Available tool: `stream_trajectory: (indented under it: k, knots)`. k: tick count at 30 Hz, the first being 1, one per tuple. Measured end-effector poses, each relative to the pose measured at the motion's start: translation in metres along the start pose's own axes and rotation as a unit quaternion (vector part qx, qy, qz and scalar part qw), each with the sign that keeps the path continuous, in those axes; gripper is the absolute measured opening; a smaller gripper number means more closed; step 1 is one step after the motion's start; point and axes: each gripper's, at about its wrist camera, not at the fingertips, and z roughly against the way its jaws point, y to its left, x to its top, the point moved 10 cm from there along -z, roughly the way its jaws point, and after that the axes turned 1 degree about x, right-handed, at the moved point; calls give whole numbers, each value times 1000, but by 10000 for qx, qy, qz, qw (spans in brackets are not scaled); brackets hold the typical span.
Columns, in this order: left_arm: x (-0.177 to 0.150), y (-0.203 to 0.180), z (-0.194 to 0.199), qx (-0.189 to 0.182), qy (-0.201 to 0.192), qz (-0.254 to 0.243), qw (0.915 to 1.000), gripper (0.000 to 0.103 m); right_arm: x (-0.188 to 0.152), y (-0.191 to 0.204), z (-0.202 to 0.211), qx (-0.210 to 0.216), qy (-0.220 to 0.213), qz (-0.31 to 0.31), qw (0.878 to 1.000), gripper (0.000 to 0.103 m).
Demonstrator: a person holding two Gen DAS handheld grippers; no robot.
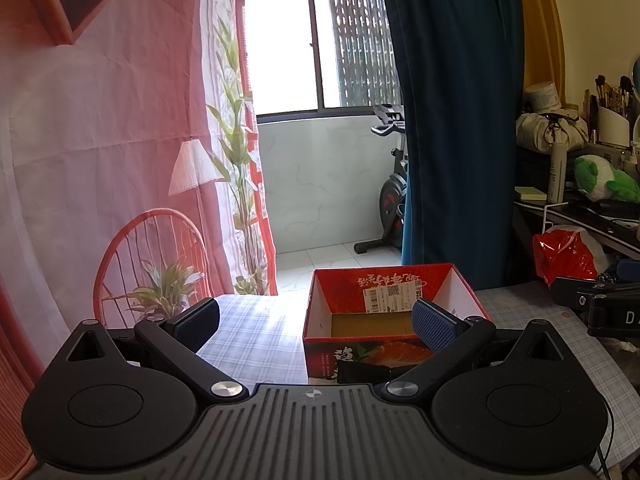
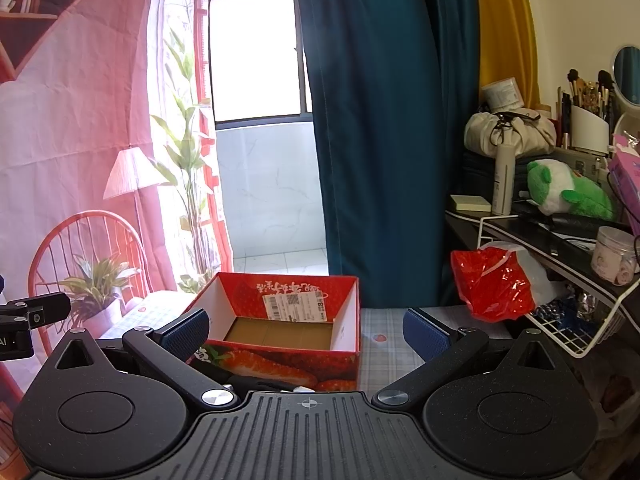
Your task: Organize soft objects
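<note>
Both hand-held grippers, left [image 1: 316, 322] and right [image 2: 306, 330], spread apart; green plush toy [image 2: 568, 194] (lying sideways) on shelf [image 2: 520, 226]

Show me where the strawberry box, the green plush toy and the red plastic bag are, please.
strawberry box [image 2: 344, 320]: right wrist view, on its white inner right wall.
green plush toy [image 2: 560, 192]: right wrist view, on its white and green body, on the shelf.
red plastic bag [image 2: 492, 280]: right wrist view, on its crinkled red front.
</note>
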Motion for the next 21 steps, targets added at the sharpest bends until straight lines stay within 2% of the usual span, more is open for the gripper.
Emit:
stream_trajectory:
  k: [21]
  knots:
    - [0, 0, 0, 0, 1, 5, 10000, 103, -6, -2, -1, 3, -4, 0, 10000, 103]
